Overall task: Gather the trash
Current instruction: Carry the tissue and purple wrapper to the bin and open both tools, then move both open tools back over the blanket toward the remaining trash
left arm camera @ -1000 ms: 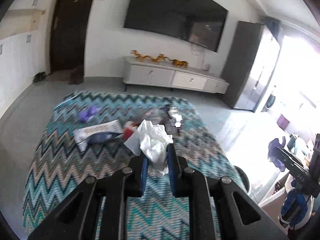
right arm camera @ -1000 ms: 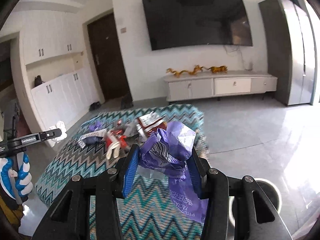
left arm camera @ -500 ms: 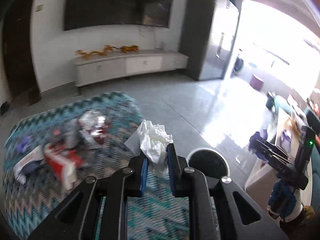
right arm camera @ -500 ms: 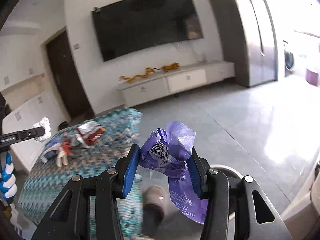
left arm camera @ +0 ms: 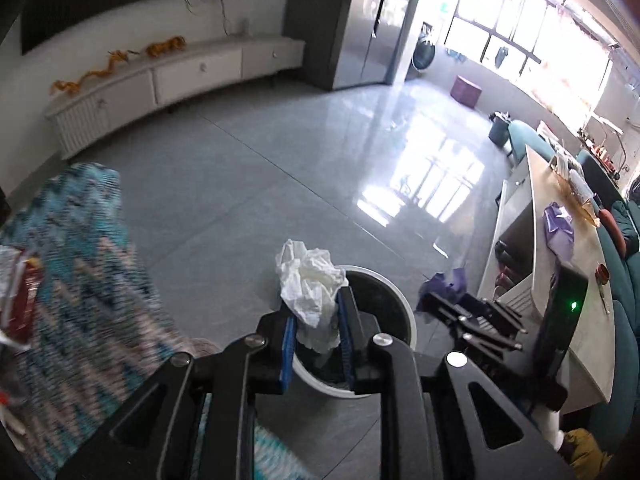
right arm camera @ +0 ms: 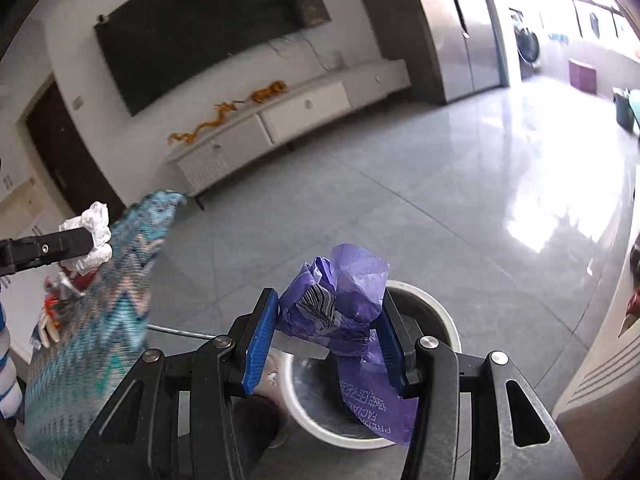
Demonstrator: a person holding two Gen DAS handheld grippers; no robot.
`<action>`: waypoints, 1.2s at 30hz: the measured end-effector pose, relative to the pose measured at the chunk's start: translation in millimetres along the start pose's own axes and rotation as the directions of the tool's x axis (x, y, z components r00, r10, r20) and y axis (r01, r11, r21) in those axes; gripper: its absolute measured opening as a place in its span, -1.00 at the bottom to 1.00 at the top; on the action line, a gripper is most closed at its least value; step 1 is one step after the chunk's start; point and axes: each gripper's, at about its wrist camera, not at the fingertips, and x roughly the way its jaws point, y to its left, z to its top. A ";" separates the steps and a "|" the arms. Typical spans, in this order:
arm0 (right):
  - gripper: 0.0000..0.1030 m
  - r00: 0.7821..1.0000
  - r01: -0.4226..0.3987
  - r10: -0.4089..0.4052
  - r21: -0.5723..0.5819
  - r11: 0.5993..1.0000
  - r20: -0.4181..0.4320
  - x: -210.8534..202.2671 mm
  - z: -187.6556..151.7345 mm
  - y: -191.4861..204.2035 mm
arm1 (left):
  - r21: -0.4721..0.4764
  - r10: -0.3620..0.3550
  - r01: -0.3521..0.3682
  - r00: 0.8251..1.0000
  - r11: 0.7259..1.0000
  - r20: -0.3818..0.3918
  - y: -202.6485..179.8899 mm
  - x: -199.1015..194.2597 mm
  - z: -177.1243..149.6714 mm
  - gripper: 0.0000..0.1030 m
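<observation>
My left gripper (left arm camera: 316,320) is shut on a crumpled white tissue (left arm camera: 310,284) and holds it above the near rim of a round white trash bin (left arm camera: 400,312) on the floor. My right gripper (right arm camera: 326,332) is shut on a crumpled purple wrapper (right arm camera: 340,300) and holds it over the same bin (right arm camera: 440,312), whose inside is dark. The left gripper with its tissue (right arm camera: 90,236) shows at the left edge of the right wrist view. The right gripper (left arm camera: 472,316) with its purple wrapper (left arm camera: 444,284) shows beyond the bin in the left wrist view.
A table under a teal zigzag cloth (left arm camera: 80,280) stands left of the bin, with red and white wrappers (left arm camera: 20,296) on it. A white TV cabinet (left arm camera: 168,76) lines the far wall. A grey counter (left arm camera: 568,272) runs along the right. Glossy tiled floor (left arm camera: 300,160) lies between.
Both grippers have swung right, away from the cloth-covered table, and down toward the bin. The bin has come into view under both. Both still hold their trash.
</observation>
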 end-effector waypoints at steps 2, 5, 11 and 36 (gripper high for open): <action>-0.04 1.000 0.009 -0.009 0.016 1.000 -0.020 12.4 -3.0 -8.9 | -0.004 -0.014 0.014 1.000 1.000 -0.026 -5.7 21.7 4.3 -0.61; -0.03 0.998 0.031 -0.030 0.023 0.999 -0.055 32.4 -8.1 -19.8 | -0.030 -0.056 0.054 0.996 0.998 -0.066 -7.3 49.4 8.3 -0.57; -0.01 0.994 0.061 -0.057 0.042 0.997 -0.098 61.2 -15.2 -27.4 | -0.100 -0.120 0.108 0.986 0.989 -0.118 -2.1 88.2 11.0 -0.05; 0.50 0.987 0.012 -0.002 -0.060 0.998 0.160 -74.0 30.4 83.0 | -0.119 0.068 -0.032 0.948 0.992 0.311 39.6 -130.3 -17.2 0.00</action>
